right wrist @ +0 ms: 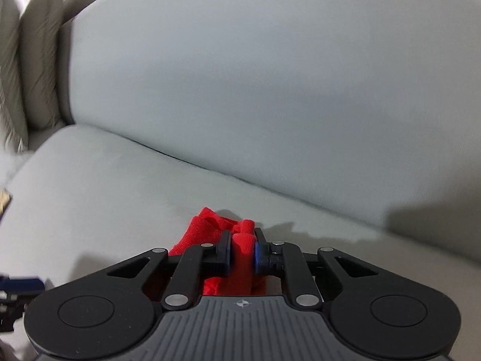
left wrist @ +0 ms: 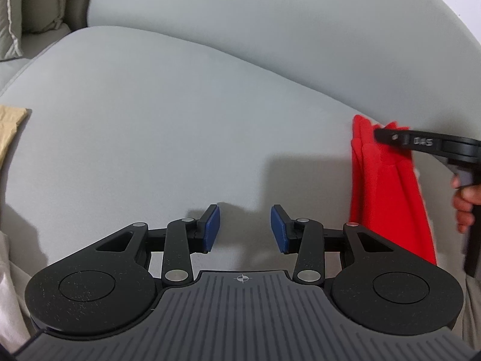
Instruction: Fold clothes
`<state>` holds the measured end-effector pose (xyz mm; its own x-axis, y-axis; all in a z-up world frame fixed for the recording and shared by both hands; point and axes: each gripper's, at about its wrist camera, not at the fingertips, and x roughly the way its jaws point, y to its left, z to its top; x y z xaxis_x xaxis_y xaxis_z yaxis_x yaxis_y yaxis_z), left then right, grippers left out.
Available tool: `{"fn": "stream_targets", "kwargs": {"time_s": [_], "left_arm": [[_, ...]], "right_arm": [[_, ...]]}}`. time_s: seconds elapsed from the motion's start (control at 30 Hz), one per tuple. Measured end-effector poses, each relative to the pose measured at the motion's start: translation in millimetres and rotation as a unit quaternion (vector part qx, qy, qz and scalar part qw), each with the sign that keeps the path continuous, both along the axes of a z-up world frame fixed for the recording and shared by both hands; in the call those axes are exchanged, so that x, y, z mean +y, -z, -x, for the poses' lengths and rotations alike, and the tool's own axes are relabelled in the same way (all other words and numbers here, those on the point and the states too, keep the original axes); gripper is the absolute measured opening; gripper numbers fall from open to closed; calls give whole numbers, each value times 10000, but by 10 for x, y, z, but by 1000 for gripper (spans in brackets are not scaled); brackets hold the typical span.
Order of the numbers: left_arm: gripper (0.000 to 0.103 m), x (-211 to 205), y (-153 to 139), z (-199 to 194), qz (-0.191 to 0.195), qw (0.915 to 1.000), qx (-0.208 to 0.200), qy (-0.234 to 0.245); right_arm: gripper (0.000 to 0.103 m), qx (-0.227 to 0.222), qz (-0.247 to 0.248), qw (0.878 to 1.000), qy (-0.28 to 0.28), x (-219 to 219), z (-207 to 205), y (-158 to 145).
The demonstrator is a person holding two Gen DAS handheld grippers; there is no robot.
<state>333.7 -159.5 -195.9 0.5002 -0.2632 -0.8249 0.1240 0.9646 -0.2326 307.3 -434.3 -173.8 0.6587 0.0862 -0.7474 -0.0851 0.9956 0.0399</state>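
While the red garment (right wrist: 240, 240) is bunched between my right gripper's (right wrist: 243, 249) pads, its folds rise past the fingertips toward the upper middle of the right wrist frame, and more cloth drops below the fingers toward the lower edge. Both pads press into the fabric, so my right fingers are clamped on it. From the left wrist view the same red garment (left wrist: 387, 186) hangs at the right side of the frame as a long narrow drape; its long axis runs from its pinched top near the right centre down toward the lower right, with vertical pleats along that length. My right gripper (left wrist: 379, 134) reaches in from the right edge and bites the top of the cloth, and my hand (left wrist: 466, 207) shows just below it on the handle.

My left gripper (left wrist: 245, 228) sits low and centre in its own frame, its blue pads (left wrist: 212, 227) standing apart with nothing between them, only bare cushion beyond.

Under everything lies the grey sofa seat (left wrist: 168, 126), with the backrest (right wrist: 255, 90) filling the upper part of the frame. A beige cloth (left wrist: 12, 126) pokes in at the left edge, and a pale pillow (left wrist: 12, 15) sits in the upper left corner.
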Motion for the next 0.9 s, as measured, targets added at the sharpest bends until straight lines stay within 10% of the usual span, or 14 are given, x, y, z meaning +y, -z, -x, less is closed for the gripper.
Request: {"fn": "stream_targets", "kwargs": {"time_s": [0.47,0.9], "left_arm": [[47,501,-1141,1225,215,9979,-594,128],[47,916,-1483,2713,-258,9980,-573,75]], "right_arm": [[13,-1955,169,9736,-1162,484,2058,-1832],[12,-1841,29,9612,-2055,1014,3917,-1525]]}}
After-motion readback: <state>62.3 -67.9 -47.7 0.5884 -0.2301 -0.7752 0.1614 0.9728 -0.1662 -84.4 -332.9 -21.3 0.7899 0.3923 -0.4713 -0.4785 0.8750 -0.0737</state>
